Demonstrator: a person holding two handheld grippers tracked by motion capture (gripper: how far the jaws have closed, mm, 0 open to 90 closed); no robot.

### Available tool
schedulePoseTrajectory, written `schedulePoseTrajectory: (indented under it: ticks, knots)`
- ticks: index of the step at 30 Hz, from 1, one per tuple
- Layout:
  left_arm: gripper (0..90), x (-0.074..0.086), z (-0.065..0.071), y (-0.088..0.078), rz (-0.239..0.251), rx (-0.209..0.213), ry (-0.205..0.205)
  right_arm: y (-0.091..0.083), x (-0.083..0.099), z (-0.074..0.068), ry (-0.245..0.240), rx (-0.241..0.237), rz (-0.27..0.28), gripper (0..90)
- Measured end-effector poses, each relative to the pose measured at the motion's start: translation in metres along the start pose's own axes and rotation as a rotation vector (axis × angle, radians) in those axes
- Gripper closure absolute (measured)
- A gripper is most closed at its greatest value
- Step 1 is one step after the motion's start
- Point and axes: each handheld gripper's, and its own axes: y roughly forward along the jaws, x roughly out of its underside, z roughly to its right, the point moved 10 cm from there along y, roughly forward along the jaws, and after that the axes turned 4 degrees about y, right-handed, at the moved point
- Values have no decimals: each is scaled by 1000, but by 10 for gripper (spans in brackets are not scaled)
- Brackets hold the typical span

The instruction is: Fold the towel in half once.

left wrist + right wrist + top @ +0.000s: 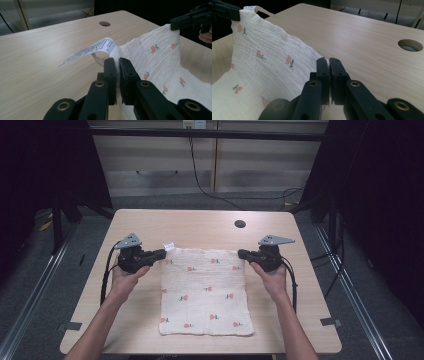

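A cream cloth [205, 292] printed with small red flowers lies on the wooden table [145, 222], its far edge lifted. My left gripper [162, 253] is shut on the far left corner of the cloth [160, 62], beside the white care label [93, 48]. My right gripper [241, 253] is shut on the far right corner of the cloth [269, 62]. In the left gripper view, the pinch point of my left gripper [118, 62] holds fabric between closed jaws. My right gripper [328, 62] likewise pinches the cloth's edge. The near edge of the cloth rests on the table.
A round cable hole [240, 224] sits in the table behind the right gripper. Bare tabletop surrounds the cloth on all sides. Beyond the far edge are the floor, cables and a pale cabinet [210, 165].
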Motion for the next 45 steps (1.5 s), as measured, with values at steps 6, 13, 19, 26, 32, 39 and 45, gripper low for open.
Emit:
schedulePoseTrajectory:
  ticks: [6,13,19,26,32,39,45]
  knots:
    - [848,-15,3,-11,49,-2,7,-12,-10,-2,-7,3,40,872]
    - [849,-31,10,-22,91,-1,45,-23,-22,-11,-42,8,76,873]
    - [849,-26,9,-22,87,-1,17,-26,-22,-14,-48,4,68,874]
    - [848,-25,19,-30,68,-16,56,-32,-20,-25,-61,-7,50,874]
    - [849,-7,19,-32,15,-34,82,-34,-13,-31,-88,-15,9,873]
    - [849,12,22,-31,-25,-33,89,-37,-3,-35,-74,-51,0,873]
    - [849,22,35,-34,-52,-15,113,-45,13,-40,-63,-79,-22,873]
